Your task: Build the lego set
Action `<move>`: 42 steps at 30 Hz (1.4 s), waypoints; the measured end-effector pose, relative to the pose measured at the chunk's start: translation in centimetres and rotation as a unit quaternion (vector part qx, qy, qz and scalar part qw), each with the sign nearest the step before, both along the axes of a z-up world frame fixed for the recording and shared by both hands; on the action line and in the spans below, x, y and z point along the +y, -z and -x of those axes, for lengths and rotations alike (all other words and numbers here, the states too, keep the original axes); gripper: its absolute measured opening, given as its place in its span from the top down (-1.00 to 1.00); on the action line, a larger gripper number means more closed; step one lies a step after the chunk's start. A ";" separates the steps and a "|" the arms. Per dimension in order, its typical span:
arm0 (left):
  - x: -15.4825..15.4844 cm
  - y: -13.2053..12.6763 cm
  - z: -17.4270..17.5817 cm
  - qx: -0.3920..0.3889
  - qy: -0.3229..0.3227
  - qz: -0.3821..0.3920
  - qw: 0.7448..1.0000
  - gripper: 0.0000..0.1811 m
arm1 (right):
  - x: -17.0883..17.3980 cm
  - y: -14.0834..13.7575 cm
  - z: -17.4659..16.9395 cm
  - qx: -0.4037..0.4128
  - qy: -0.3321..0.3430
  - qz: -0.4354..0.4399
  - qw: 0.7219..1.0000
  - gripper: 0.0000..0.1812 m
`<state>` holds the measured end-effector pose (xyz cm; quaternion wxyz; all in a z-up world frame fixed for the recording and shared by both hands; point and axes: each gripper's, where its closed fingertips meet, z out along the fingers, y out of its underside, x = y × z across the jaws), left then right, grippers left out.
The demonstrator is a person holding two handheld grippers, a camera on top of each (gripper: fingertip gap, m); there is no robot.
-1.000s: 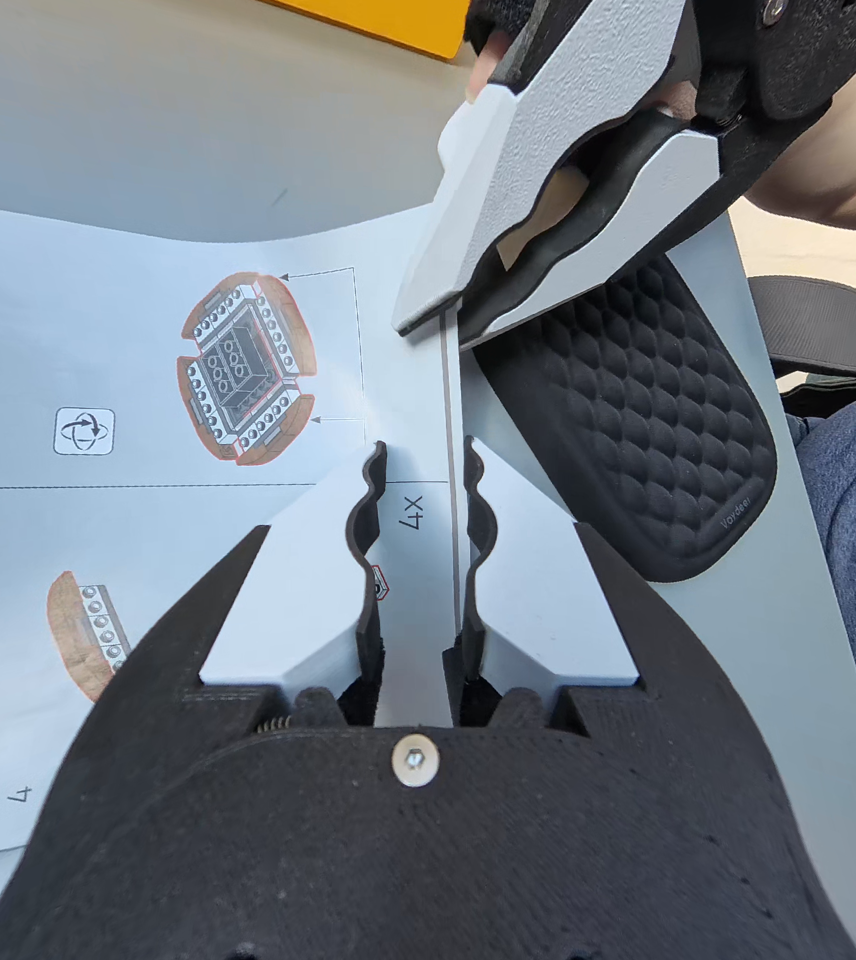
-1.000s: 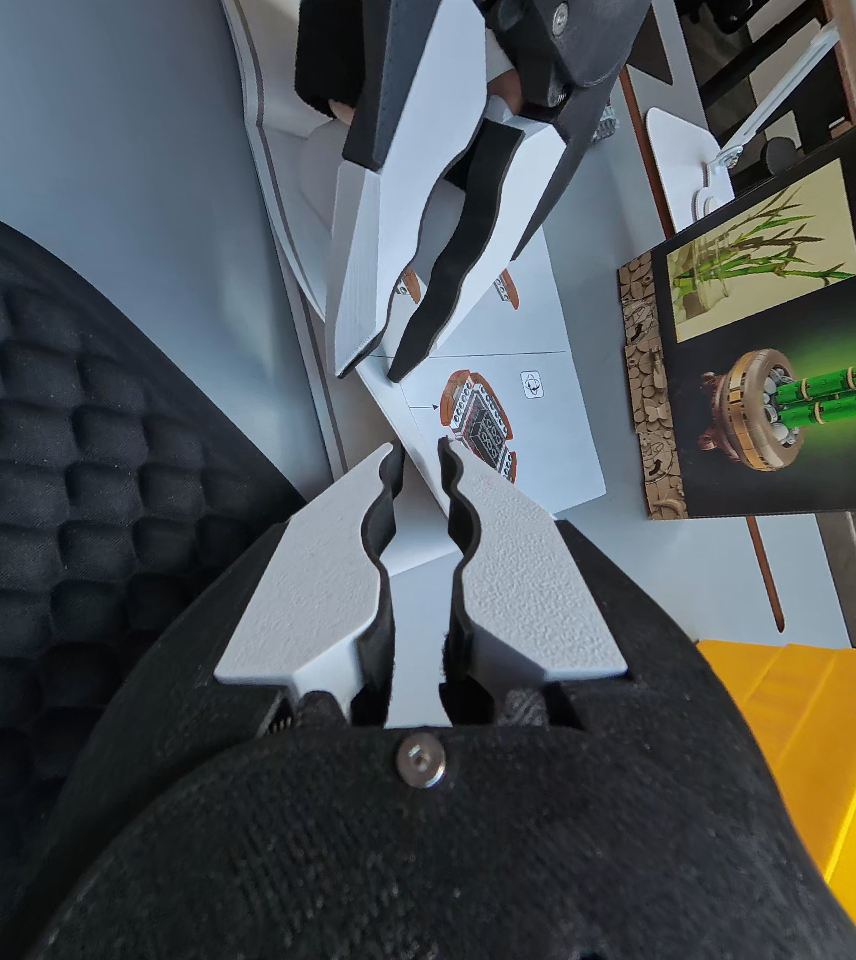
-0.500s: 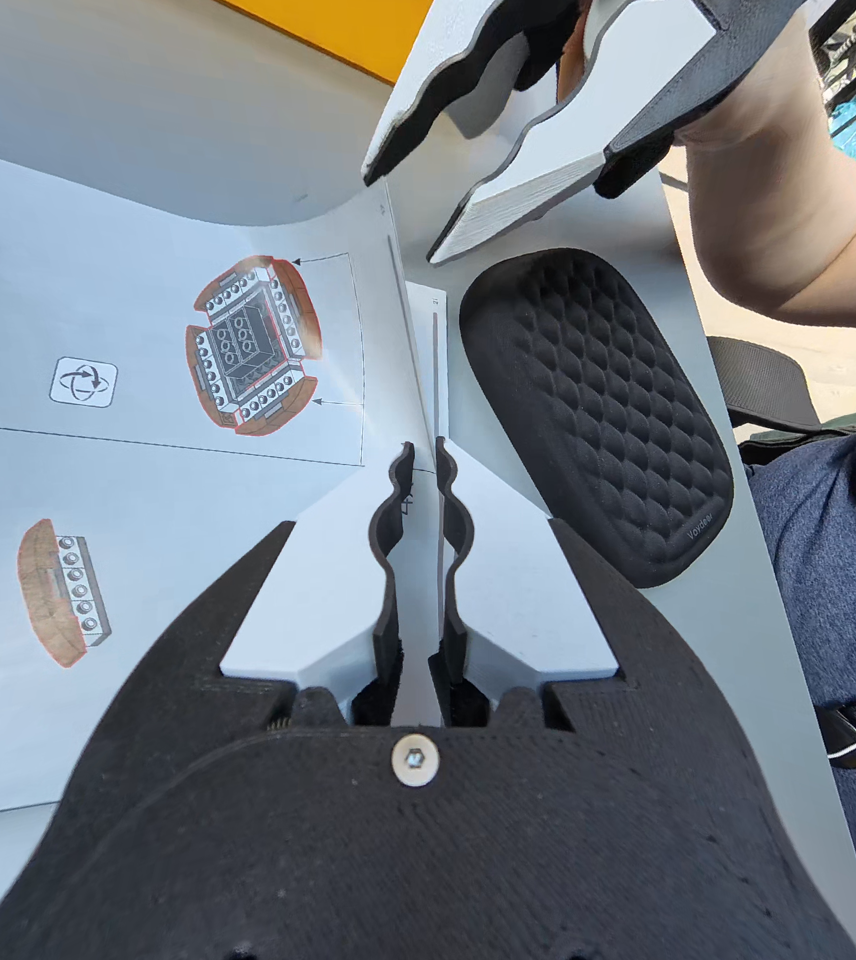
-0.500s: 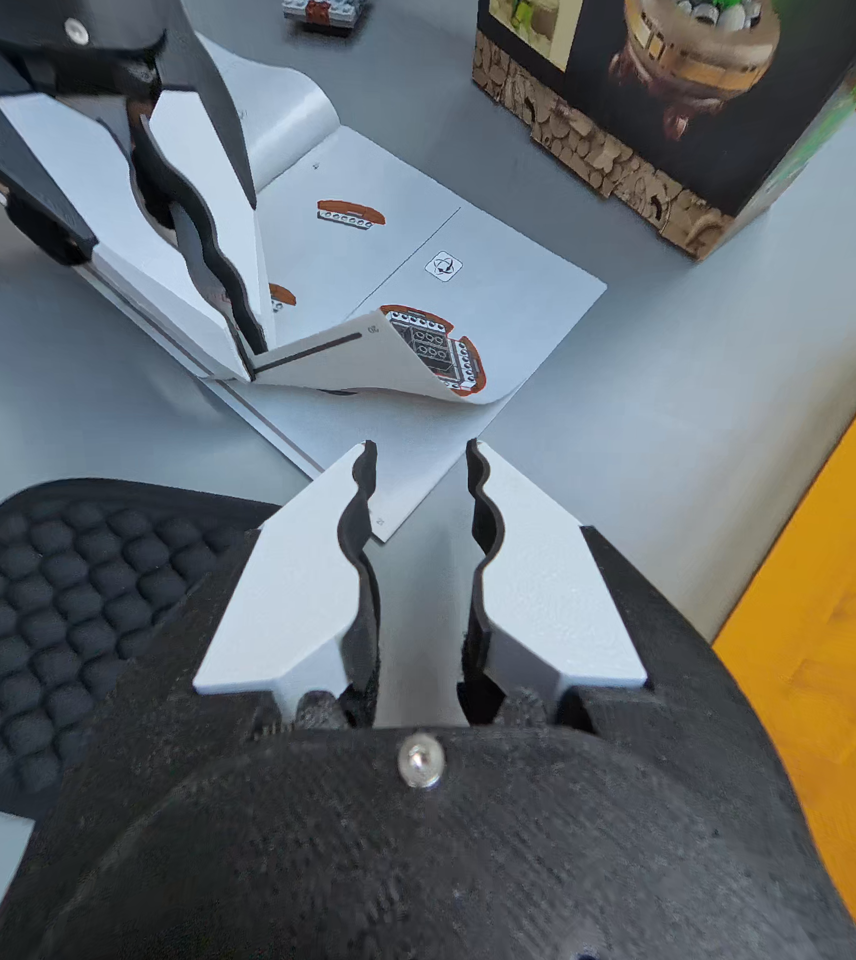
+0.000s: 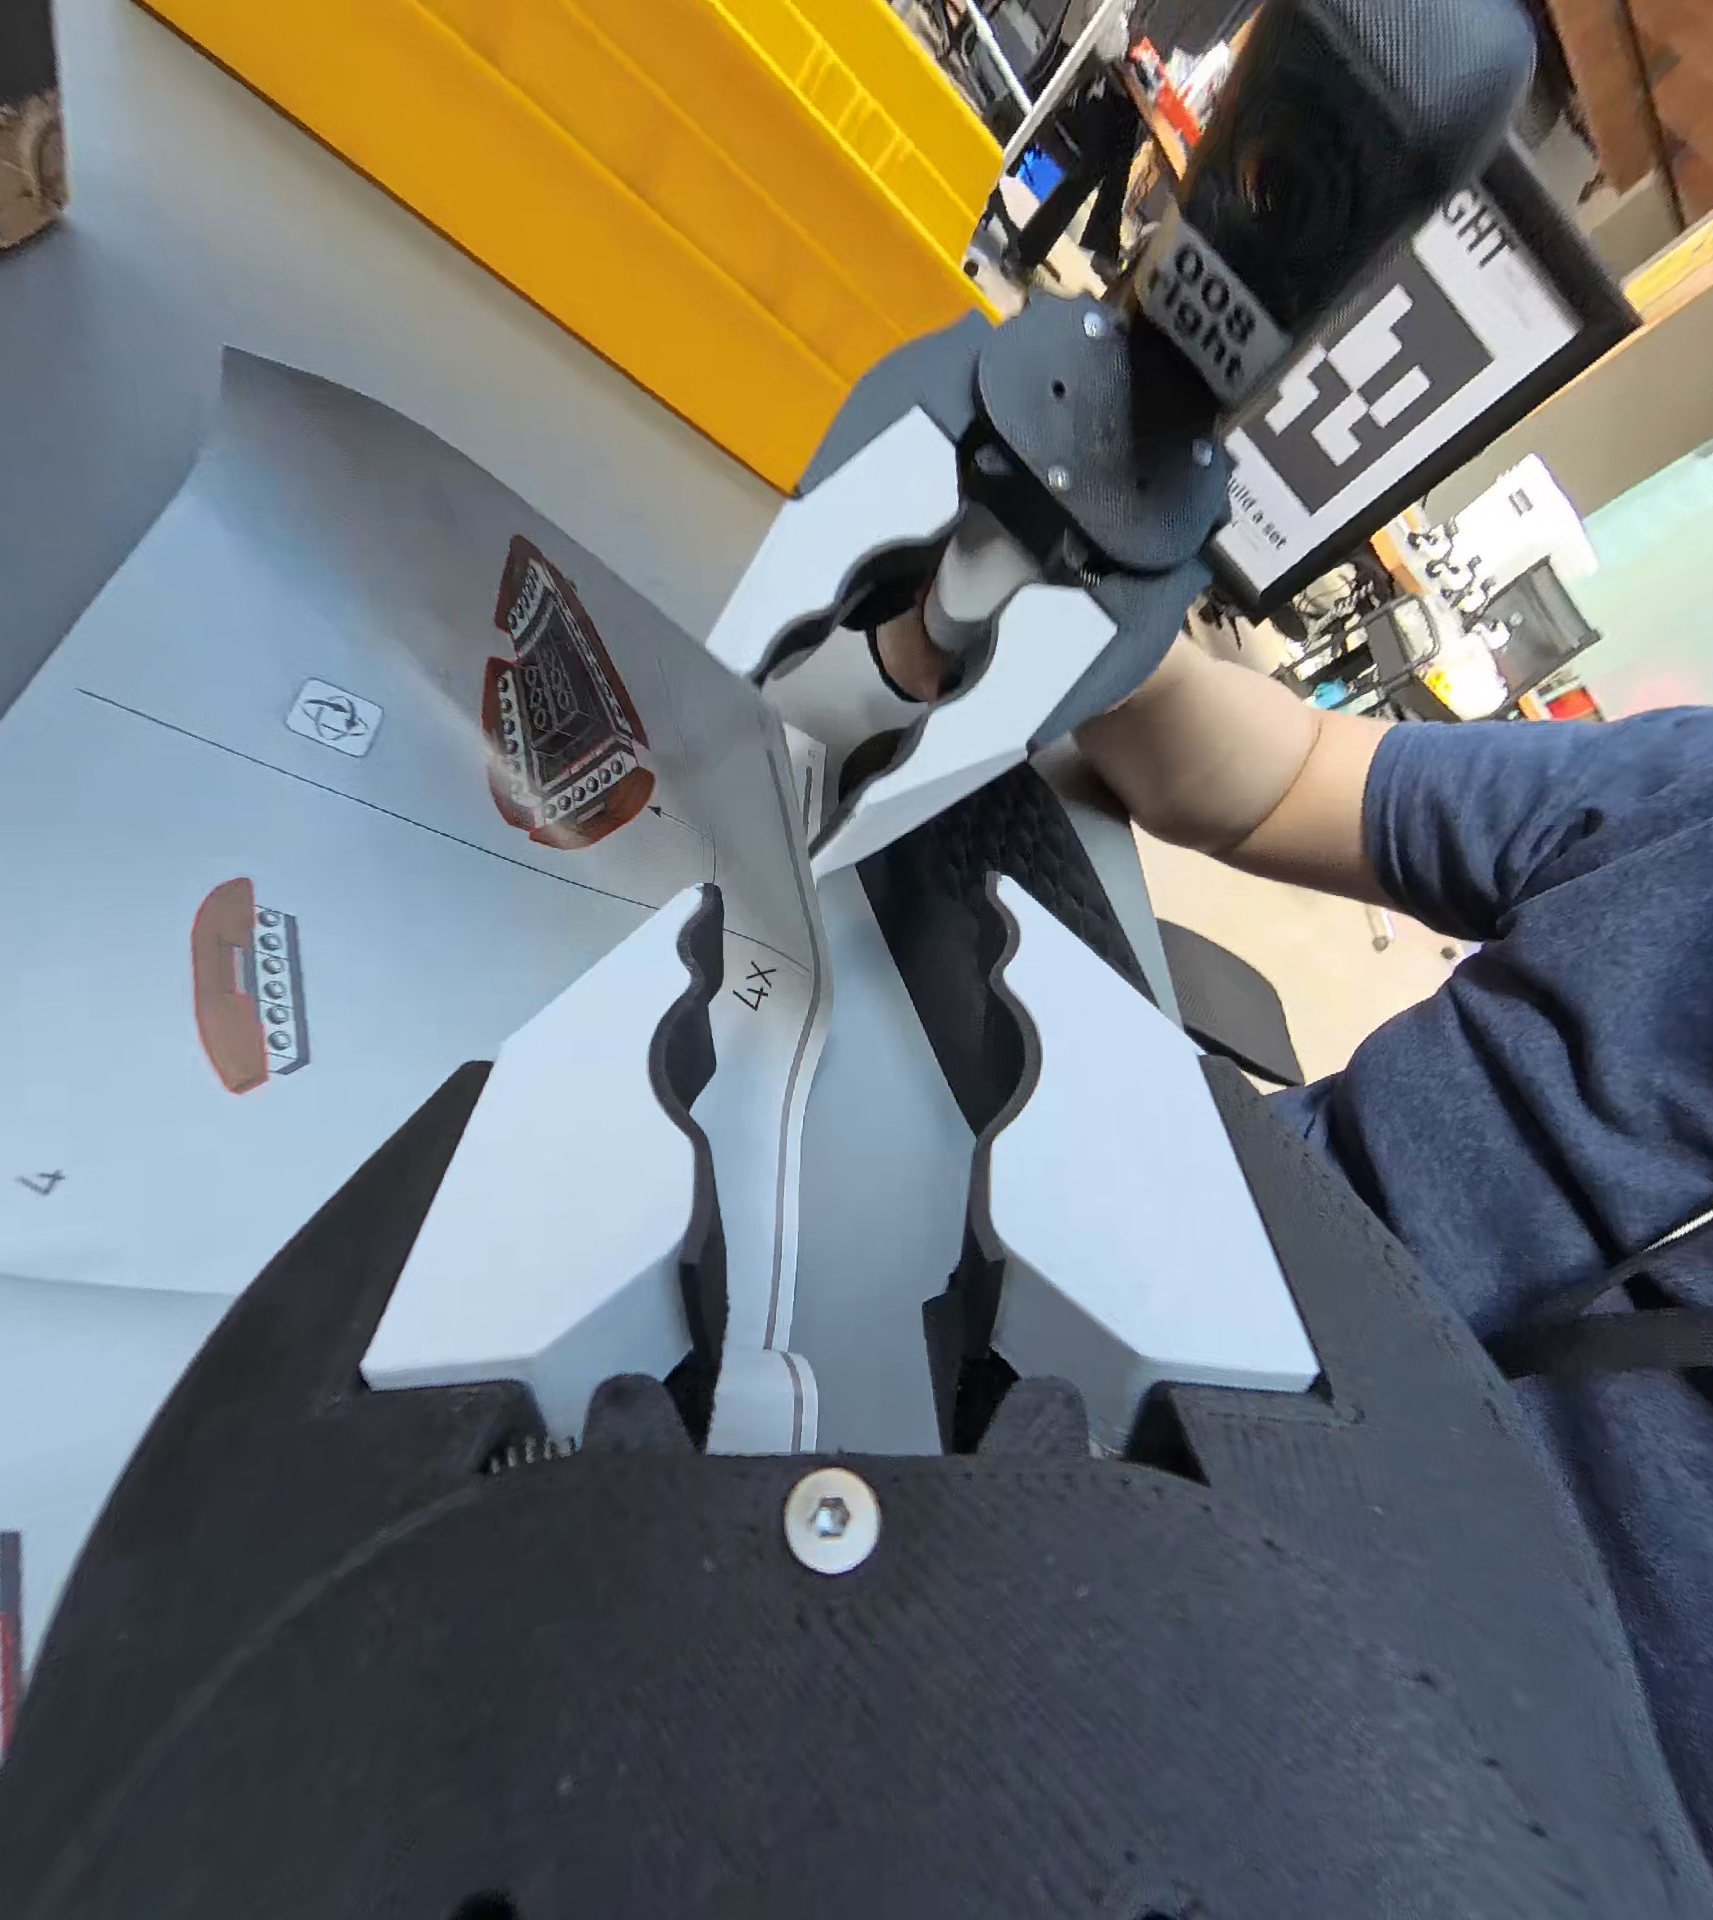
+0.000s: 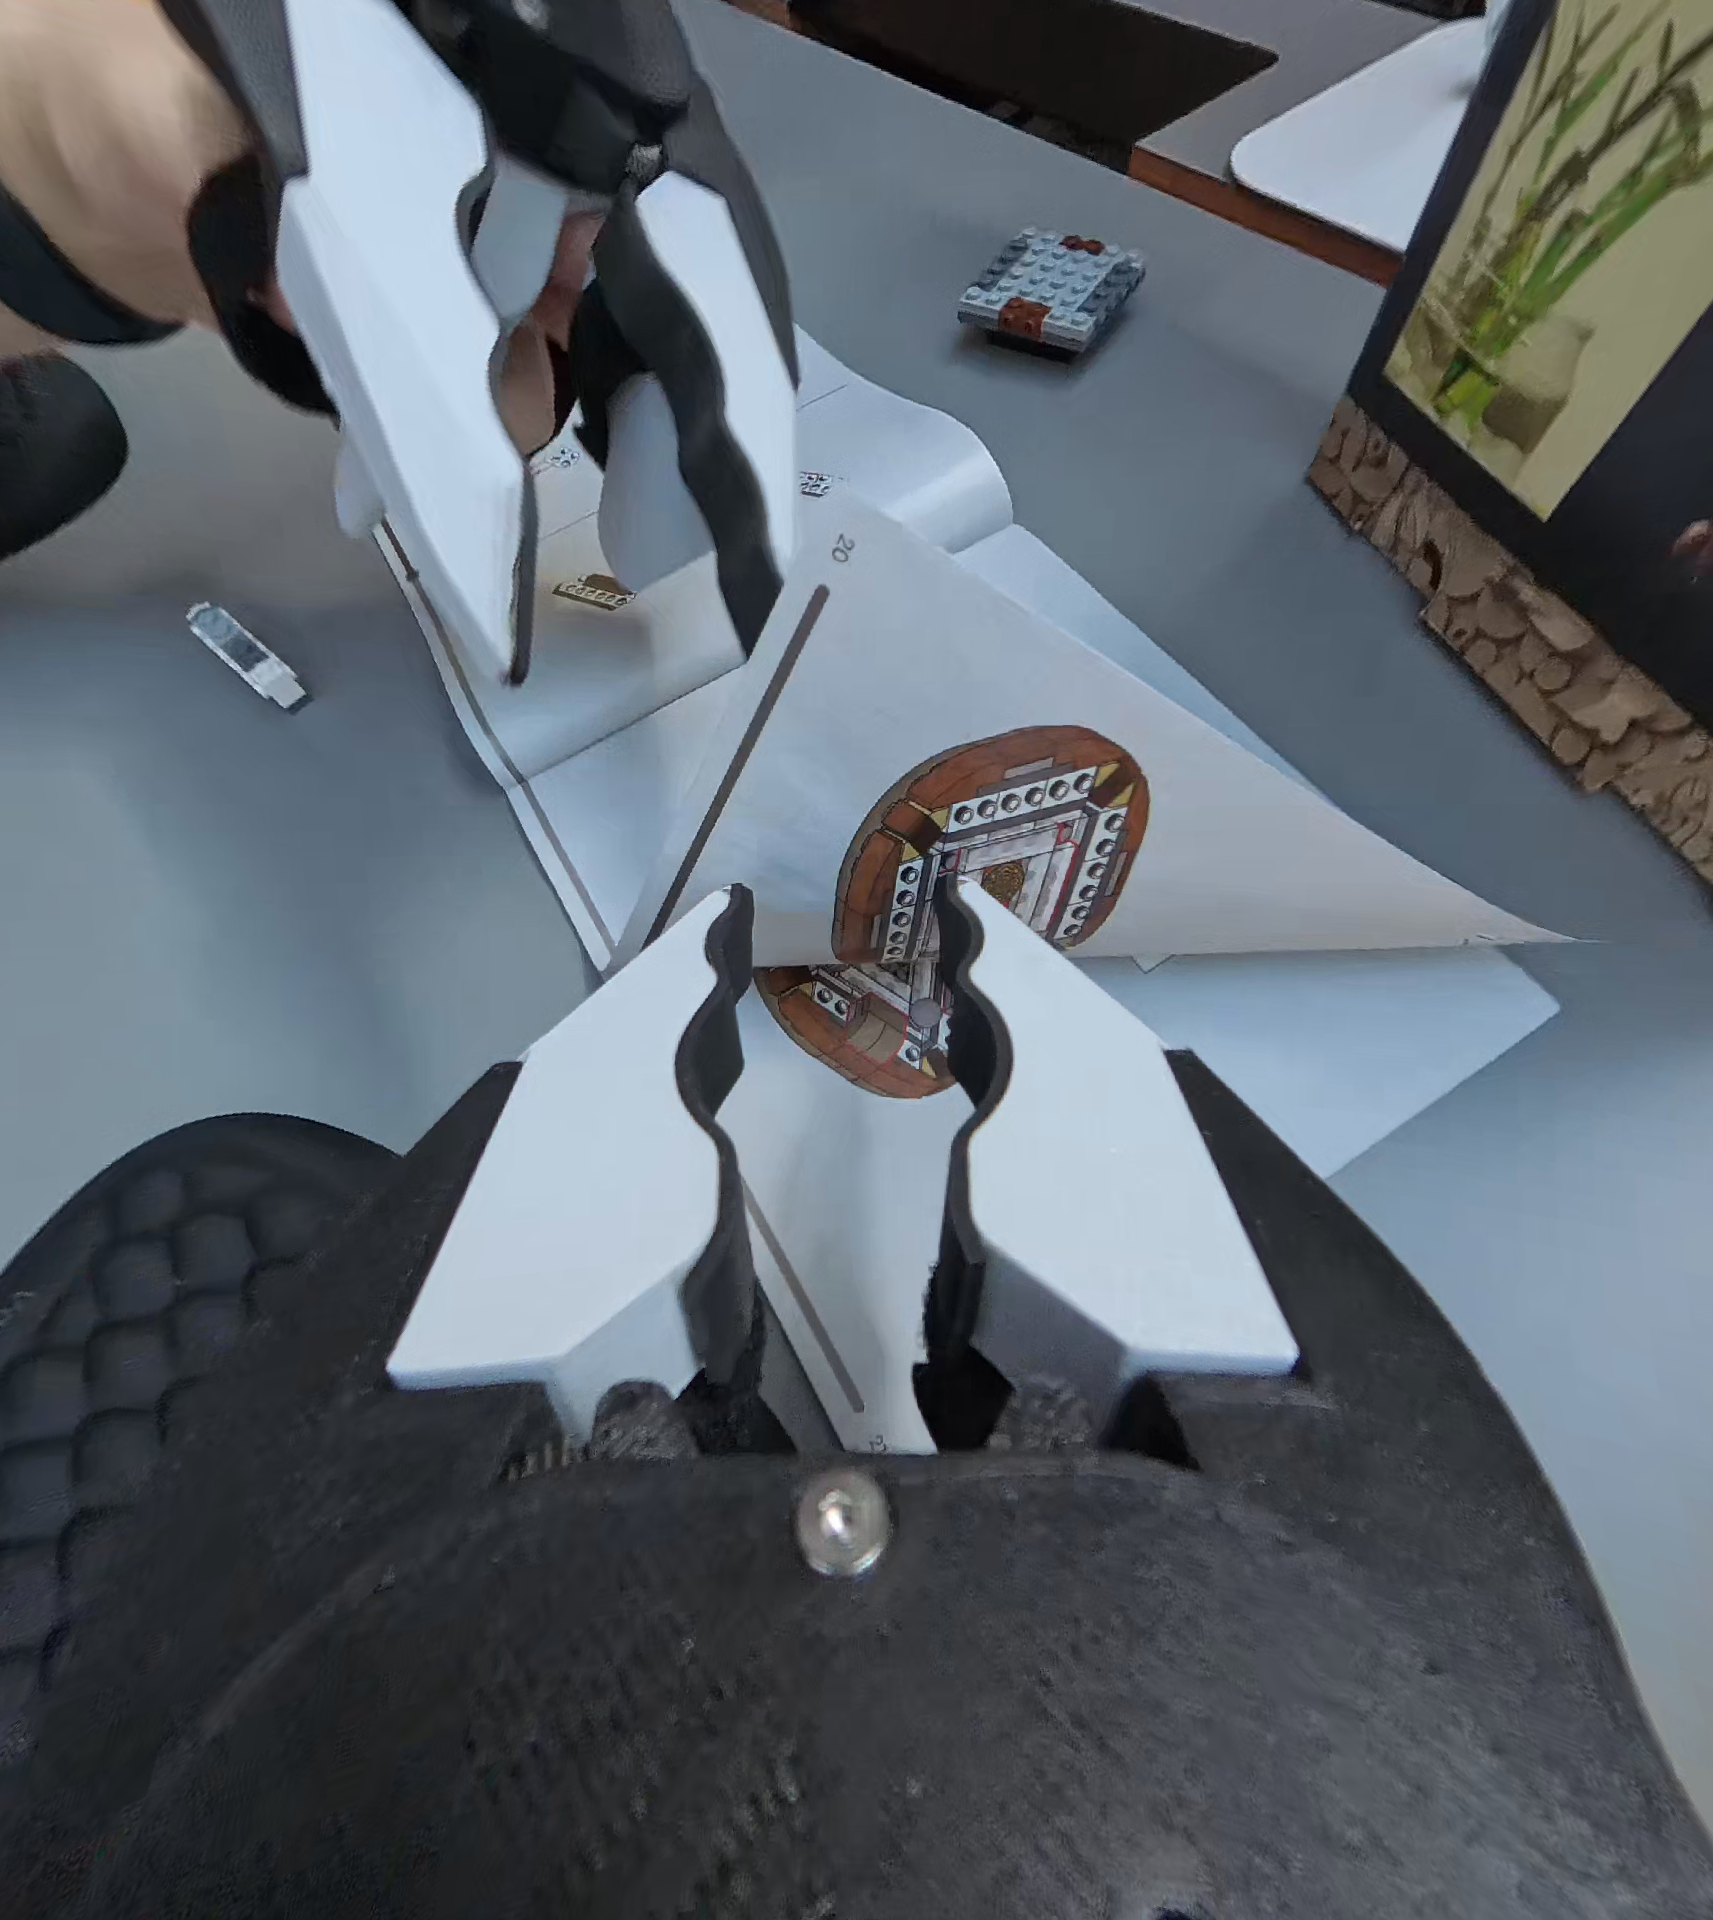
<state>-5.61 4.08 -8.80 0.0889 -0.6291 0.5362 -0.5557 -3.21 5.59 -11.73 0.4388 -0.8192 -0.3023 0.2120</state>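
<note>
The open instruction booklet point(image 5: 208, 831) lies on the grey table. One page point(image 6: 1247, 831), with a round brown build drawn on it, stands lifted and curled. My left gripper point(image 5: 852, 894) is open, and the page's edge runs between its fingers, close to the left one. My right gripper point(image 6: 841, 894) is open at the lifted page's lower edge, its tips just under the curl. Each gripper shows in the other's view, the right point(image 5: 790, 769) and the left point(image 6: 634, 655), tips close together over the booklet. A small grey Lego build point(image 6: 1049, 281) sits beyond the booklet.
A yellow bin point(image 5: 623, 156) stands behind the booklet. The set's box point(image 6: 1558, 623) stands at the right. A black padded wrist rest point(image 6: 52, 1351) lies near the table's front edge. A small white and grey piece point(image 6: 244, 655) lies left of the booklet.
My left gripper has opened wide after being nearly shut on the page's edge. The page has risen and curled over. My right gripper has moved in low toward the booklet, under the page.
</note>
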 end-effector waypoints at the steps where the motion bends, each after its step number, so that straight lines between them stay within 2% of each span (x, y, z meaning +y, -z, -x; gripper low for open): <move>1: 0.8 -0.7 0.2 -0.004 -0.009 0.016 1.000 0.46 | 0.1 0.1 0.4 -0.026 -0.008 -0.018 0.999 0.61; 3: 2.6 -1.8 0.3 0.002 -0.032 0.046 0.998 0.39 | 0.3 0.5 1.0 -0.064 -0.015 -0.036 0.997 0.61; 6: 4.6 -1.6 0.3 0.055 -0.058 0.074 0.994 0.40 | 0.3 0.9 2.1 -0.065 -0.027 -0.034 0.997 0.61; 9: 5.1 0.5 0.5 0.136 -0.062 0.063 0.987 0.41 | 0.2 1.0 2.4 -0.053 -0.030 -0.031 0.998 0.61; 13: 5.6 2.3 0.5 0.170 -0.076 0.029 0.982 0.43 | 0.1 1.1 2.2 -0.058 -0.033 -0.037 0.997 0.61; 15: 5.3 2.8 0.4 0.173 -0.072 0.052 0.981 0.49 | 0.0 1.1 2.3 -0.057 -0.034 -0.037 0.997 0.61; 17: 4.6 3.4 0.4 0.179 -0.057 0.076 0.979 0.63 | 0.0 1.0 2.4 -0.057 -0.036 -0.039 0.997 0.61; 20: 4.0 4.1 0.5 0.191 -0.045 0.084 0.977 0.99 | -0.2 0.9 2.4 -0.054 -0.040 -0.045 0.997 0.61; 32: 2.1 2.4 0.4 0.139 -0.029 0.105 0.984 1.00 | -0.8 0.1 0.3 -0.033 -0.012 -0.059 0.998 0.54; 36: 2.4 1.8 1.4 0.126 -0.047 0.125 0.983 1.00 | -0.6 0.0 -1.6 -0.075 0.017 -0.074 0.994 0.52; 42: 3.7 1.4 4.5 0.125 -0.093 0.111 0.982 1.00 | -0.2 -0.4 -4.5 -0.117 0.059 -0.088 0.987 0.52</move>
